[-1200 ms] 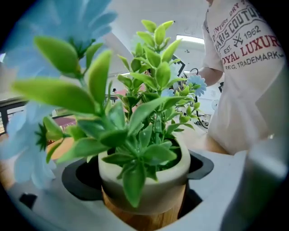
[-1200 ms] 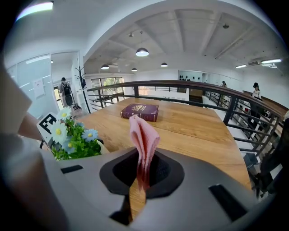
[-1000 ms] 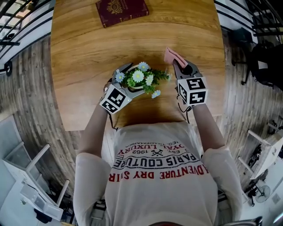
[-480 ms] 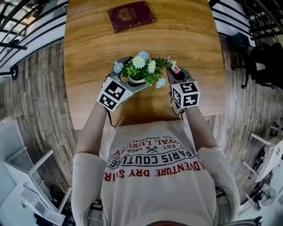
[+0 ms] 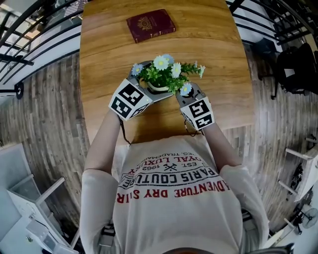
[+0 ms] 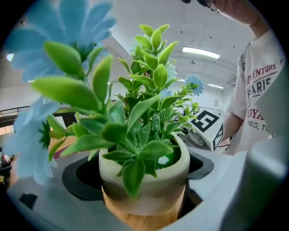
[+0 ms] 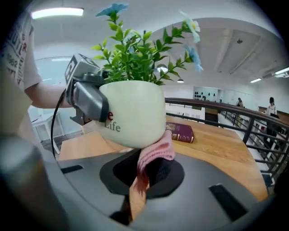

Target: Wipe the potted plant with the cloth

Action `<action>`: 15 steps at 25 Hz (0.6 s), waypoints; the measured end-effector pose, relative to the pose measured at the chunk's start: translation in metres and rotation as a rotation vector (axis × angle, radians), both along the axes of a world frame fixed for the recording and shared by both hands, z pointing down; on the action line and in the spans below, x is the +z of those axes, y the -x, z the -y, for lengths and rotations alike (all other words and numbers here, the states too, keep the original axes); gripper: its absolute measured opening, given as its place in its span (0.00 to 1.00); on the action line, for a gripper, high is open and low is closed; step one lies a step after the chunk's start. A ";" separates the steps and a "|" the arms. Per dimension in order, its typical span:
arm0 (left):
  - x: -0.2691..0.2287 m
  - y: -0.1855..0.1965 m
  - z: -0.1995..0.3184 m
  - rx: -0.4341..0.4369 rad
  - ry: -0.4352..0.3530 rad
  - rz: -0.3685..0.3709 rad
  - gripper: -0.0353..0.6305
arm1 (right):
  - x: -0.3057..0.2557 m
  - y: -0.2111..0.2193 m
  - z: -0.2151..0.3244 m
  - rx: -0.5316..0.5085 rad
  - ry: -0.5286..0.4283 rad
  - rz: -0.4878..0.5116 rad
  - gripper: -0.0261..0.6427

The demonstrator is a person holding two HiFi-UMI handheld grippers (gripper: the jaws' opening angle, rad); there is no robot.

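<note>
Potted plant (image 6: pixel 143 178) clamped in my left gripper (image 5: pixel 144 93); right gripper (image 5: pixel 187 94) pinches pink cloth (image 7: pixel 156 151) against it at 3 o'clock; open table (image 5: pixel 213 54) toward 12.

Oval wooden table (image 5: pixel 218 59) on grey plank floor (image 5: pixel 44 114), black metal railings (image 5: pixel 30 30) alongside, strip lights (image 6: pixel 201 53) on a white ceiling (image 6: pixel 135 11).

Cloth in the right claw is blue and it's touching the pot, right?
No, the cloth is pink, not blue; the right gripper view shows it. It is in the right claw and touching the pot.
</note>
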State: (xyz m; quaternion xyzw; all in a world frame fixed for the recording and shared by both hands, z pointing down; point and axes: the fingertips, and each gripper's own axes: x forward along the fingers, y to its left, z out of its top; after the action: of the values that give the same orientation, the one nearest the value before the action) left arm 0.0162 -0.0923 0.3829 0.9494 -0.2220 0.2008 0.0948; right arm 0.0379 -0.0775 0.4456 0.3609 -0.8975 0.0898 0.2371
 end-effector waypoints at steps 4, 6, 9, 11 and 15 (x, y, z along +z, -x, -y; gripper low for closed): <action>-0.006 0.004 -0.008 0.046 0.005 0.013 0.84 | -0.006 0.012 -0.008 -0.057 -0.054 0.001 0.09; -0.008 0.004 -0.011 0.069 0.003 0.019 0.84 | -0.009 0.018 -0.011 -0.067 -0.050 0.025 0.09; -0.014 0.005 -0.013 0.088 0.000 0.014 0.84 | -0.011 0.024 -0.012 -0.060 -0.052 0.075 0.09; -0.019 0.006 -0.012 0.084 -0.002 -0.002 0.84 | -0.018 0.027 -0.010 -0.044 -0.057 0.128 0.09; -0.032 0.011 -0.009 0.060 -0.004 -0.059 0.84 | -0.037 0.035 -0.009 -0.033 -0.082 0.230 0.09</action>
State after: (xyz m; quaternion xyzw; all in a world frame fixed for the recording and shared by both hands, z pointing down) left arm 0.0053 -0.0834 0.3512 0.9614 -0.1907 0.1751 0.0935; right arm 0.0029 -0.0684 0.4091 0.3429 -0.9274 0.0899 0.1192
